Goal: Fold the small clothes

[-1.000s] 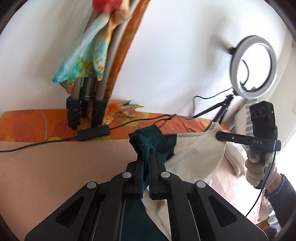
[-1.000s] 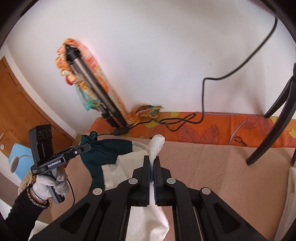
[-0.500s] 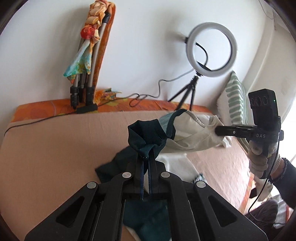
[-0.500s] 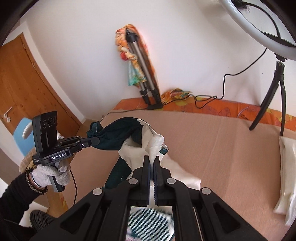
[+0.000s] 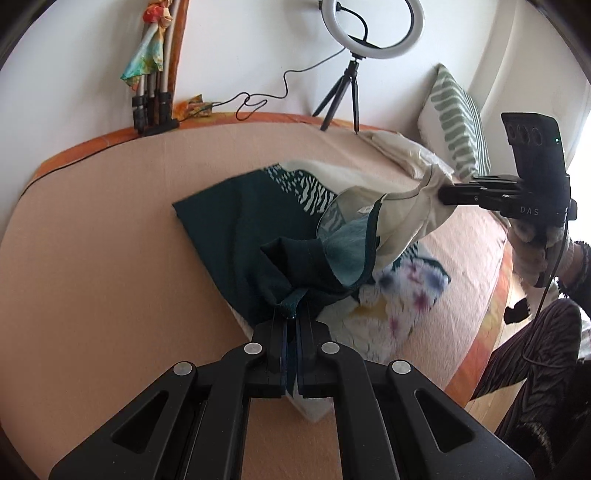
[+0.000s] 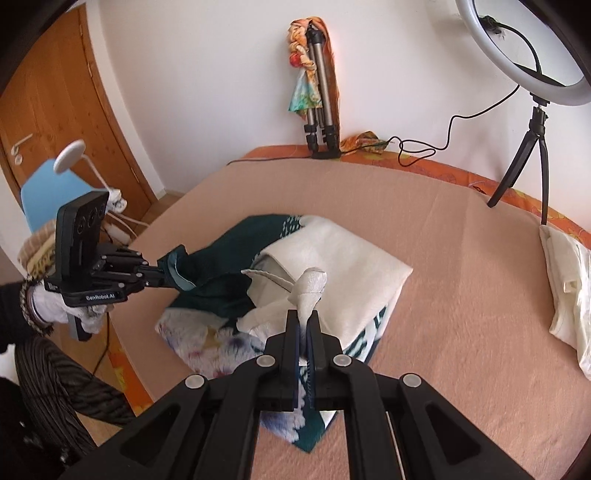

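Peach-coloured bed cover [image 6: 461,295] fills both views, with an orange patterned strip along the white wall. We note a ring light [image 5: 373,27] on a small black tripod at the far edge, and a folded tripod [image 6: 319,110] wrapped in bright scarves leaning on the wall. A striped pillow [image 5: 458,114] stands at the head end; a pale cloth [image 6: 569,288] lies crumpled apart on the cover. We see the garment [image 5: 236,229], dark teal and cream with a zebra-like print, lying near the middle of the bed, partly folded over itself. The left gripper [image 5: 291,314] has its fingers pressed together on a bunched teal corner, lifted just above the cover. The right gripper [image 6: 304,314] has its fingers pressed together on a bunched cream corner, likewise raised. Fabric hangs slack between the two corners. Gloved hands hold each tool; the right hand [image 5: 532,254] shows at the frame edge in the left wrist view.
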The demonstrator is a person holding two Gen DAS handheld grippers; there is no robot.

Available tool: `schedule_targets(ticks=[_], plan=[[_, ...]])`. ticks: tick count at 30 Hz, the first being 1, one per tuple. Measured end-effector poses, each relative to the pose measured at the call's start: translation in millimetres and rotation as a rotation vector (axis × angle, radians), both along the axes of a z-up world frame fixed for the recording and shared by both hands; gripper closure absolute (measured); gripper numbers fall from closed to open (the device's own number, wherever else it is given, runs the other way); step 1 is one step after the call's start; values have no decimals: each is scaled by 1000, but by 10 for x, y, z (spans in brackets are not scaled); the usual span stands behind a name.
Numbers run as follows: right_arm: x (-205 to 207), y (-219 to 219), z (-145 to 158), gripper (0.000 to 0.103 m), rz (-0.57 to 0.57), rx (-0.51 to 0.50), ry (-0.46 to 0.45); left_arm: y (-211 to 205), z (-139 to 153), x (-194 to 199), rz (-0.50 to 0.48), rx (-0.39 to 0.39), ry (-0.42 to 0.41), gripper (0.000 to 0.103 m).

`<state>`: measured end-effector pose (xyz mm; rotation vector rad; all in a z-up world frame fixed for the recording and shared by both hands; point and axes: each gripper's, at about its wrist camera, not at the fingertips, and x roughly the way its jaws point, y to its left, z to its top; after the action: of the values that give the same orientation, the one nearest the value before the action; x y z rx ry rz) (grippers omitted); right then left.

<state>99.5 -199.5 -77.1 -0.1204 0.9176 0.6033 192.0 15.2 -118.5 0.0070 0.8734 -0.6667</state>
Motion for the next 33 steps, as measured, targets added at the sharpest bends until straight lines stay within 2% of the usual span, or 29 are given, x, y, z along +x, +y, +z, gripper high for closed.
schedule_targets(ticks=[3, 5, 7, 8, 10, 13, 17, 19, 20, 22, 25, 29, 33], plan=[[-166, 13, -70, 102, 31, -87, -53, -30, -21, -147, -20, 55, -35, 101], [-290, 23, -78, 97, 62, -154, -95, -31, -23, -256, -41, 99, -42, 99], [-427, -6, -94, 78, 82, -222, -116, 10, -13, -341, -53, 123, -41, 96], [-480, -40, -95, 63, 84, -238, -117, 54, 11, -393, -51, 116, -33, 96], [-560, -152, -85, 63, 64, -243, -91, 150, 73, -483, -43, 81, -7, 93], [-588, -355, -12, 62, 7, -125, -5, 300, 159, -525, 10, 5, 29, 77], [-451, -630, -19, 55, -123, 154, 156, 441, 151, -406, 107, -147, 150, 72], [-336, -756, -115, 55, -199, 286, 253, 467, 52, -314, 145, -243, 265, 71], [-304, -794, -176, 54, -237, 318, 295, 479, -4, -285, 163, -282, 315, 71], [-215, -855, -305, 54, -296, 362, 361, 504, -140, -231, 214, -371, 409, 72], [-151, -888, -523, 54, -348, 406, 462, 478, -287, -168, 242, -413, 502, 71], [-148, -835, -684, 55, -345, 469, 543, 522, -422, -152, 276, -470, 569, 71], [-133, -722, -721, 65, -317, 470, 570, 531, -413, -169, 275, -484, 573, 71]])
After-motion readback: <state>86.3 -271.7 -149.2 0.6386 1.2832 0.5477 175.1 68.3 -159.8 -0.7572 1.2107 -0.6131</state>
